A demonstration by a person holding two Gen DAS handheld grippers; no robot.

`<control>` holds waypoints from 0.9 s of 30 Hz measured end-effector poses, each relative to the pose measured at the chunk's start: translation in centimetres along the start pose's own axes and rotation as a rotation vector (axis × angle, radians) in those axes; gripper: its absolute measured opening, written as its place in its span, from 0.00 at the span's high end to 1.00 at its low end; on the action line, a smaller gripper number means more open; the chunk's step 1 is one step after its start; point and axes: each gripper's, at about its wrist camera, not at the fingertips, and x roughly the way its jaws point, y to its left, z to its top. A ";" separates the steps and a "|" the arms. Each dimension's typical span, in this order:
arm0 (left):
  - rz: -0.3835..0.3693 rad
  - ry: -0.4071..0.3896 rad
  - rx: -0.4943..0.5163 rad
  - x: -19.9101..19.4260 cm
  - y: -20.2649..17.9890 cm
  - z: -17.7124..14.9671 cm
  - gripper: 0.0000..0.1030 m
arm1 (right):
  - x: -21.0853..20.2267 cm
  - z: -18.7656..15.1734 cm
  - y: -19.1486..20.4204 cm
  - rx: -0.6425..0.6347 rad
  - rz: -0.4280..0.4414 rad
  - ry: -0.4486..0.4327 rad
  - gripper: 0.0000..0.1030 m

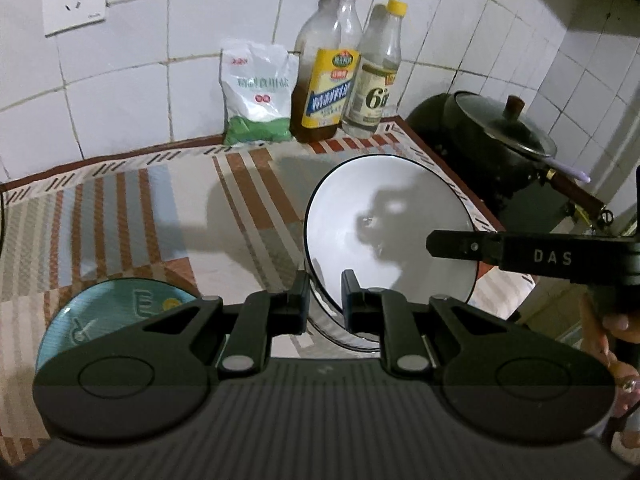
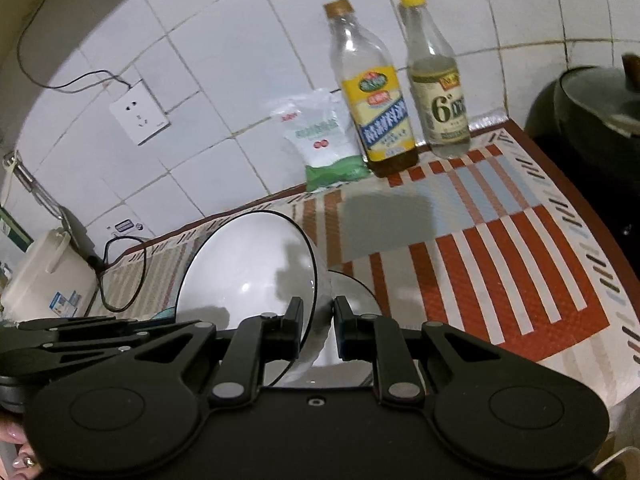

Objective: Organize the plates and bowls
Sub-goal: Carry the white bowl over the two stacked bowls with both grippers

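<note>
Both grippers pinch the white bowl's (image 1: pixel 390 232) rim: left gripper (image 1: pixel 325 300) at its near edge, right gripper (image 2: pixel 316 328) opposite. Bowl tilted, empty, above the striped mat (image 2: pixel 500 264). Blue plate (image 1: pixel 108 312) lies near-left. Far: oil bottle (image 1: pixel 326 80) holds little oil.

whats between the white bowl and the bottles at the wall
Nothing: in the left wrist view only bare striped mat lies between the white bowl and the bottles, crossed by shadow.

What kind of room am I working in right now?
Most likely a home kitchen counter: white wall tiles, condiment bottles beside a salt bag, and a lidded pan on what looks like a stove.
</note>
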 end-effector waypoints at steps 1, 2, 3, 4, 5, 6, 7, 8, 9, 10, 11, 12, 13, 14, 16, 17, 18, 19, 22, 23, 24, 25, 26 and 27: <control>0.001 0.002 0.003 0.3 -0.1 0.1 0.85 | 0.1 -0.1 -0.1 0.000 -0.002 0.000 0.80; 0.004 0.003 0.009 0.7 -0.2 0.1 0.85 | 0.4 -0.2 -0.3 -0.004 -0.006 0.002 0.80; 0.008 0.005 0.014 1.0 -0.3 0.2 0.85 | 0.6 -0.3 -0.5 -0.004 -0.010 0.005 0.80; 0.011 0.011 0.015 1.3 -0.3 0.2 0.85 | 0.8 -0.4 -0.6 -0.003 -0.013 0.008 0.80; 0.013 0.020 0.015 1.6 -0.4 0.3 0.85 | 1.0 -0.5 -0.7 -0.006 -0.017 0.009 0.80; 0.015 0.026 0.014 1.9 -0.4 0.3 0.85 | 1.1 -0.6 -0.8 -0.010 -0.021 0.009 0.80; 0.015 0.032 0.011 2.2 -0.3 0.3 0.85 | 1.3 -0.7 -0.9 -0.013 -0.025 0.010 0.80; 0.015 0.039 0.009 2.5 -0.3 0.2 0.85 | 1.5 -0.8 -0.9 -0.017 -0.029 0.012 0.80; 0.015 0.047 0.005 2.7 -0.3 0.2 0.85 | 1.6 -1.0 -1.0 -0.019 -0.031 0.011 0.80; 0.016 0.054 0.003 2.9 -0.3 0.1 0.85 | 1.7 -1.1 -1.0 -0.022 -0.033 0.011 0.80; 0.019 0.058 0.004 3.1 -0.3 0.1 0.85 | 1.7 -1.2 -1.0 -0.030 -0.036 0.012 0.80; 0.022 0.057 0.008 3.1 -0.3 0.0 0.85 | 1.8 -1.2 -1.0 -0.035 -0.037 0.011 0.80; 0.025 0.055 0.011 3.1 -0.4 -0.1 0.85 | 1.8 -1.3 -1.0 -0.038 -0.037 0.009 0.80; 0.027 0.056 0.010 3.1 -0.4 -0.1 0.85 | 1.9 -1.3 -0.9 -0.045 -0.040 0.008 0.80; 0.027 0.057 0.011 3.1 -0.3 -0.2 0.85 | 1.9 -1.5 -0.7 -0.064 -0.050 0.002 0.80; 0.028 0.058 0.011 3.1 -0.3 -0.2 0.85 | 1.9 -1.5 -0.5 -0.077 -0.056 -0.002 0.80; 0.028 0.062 0.010 3.2 -0.3 -0.2 0.85 | 1.9 -1.6 -0.3 -0.091 -0.063 -0.005 0.80; 0.029 0.064 0.011 3.3 -0.3 -0.2 0.86 | 1.9 -1.7 -0.1 -0.111 -0.073 -0.012 0.80; 0.038 0.061 0.020 3.3 -0.5 -0.2 0.86 | 2.0 -2.1 0.9 -0.189 -0.127 -0.038 0.80; 0.040 0.063 0.021 3.3 -0.6 -0.2 0.86 | 2.1 -2.3 1.3 -0.225 -0.157 -0.044 0.80; 0.043 0.063 0.024 3.3 -0.6 -0.2 0.86 | 2.2 -2.5 1.6 -0.258 -0.180 -0.052 0.79; 0.047 0.065 0.027 3.3 -0.7 -0.1 0.86 | 2.3 -2.7 1.8 -0.281 -0.196 -0.057 0.78; 0.044 0.061 0.028 3.3 -0.7 0.0 0.86 | 2.3 -2.8 1.9 -0.299 -0.203 -0.068 0.78; 0.047 0.060 0.032 3.3 -0.8 0.0 0.86 | 2.2 -2.7 1.7 -0.299 -0.199 -0.069 0.78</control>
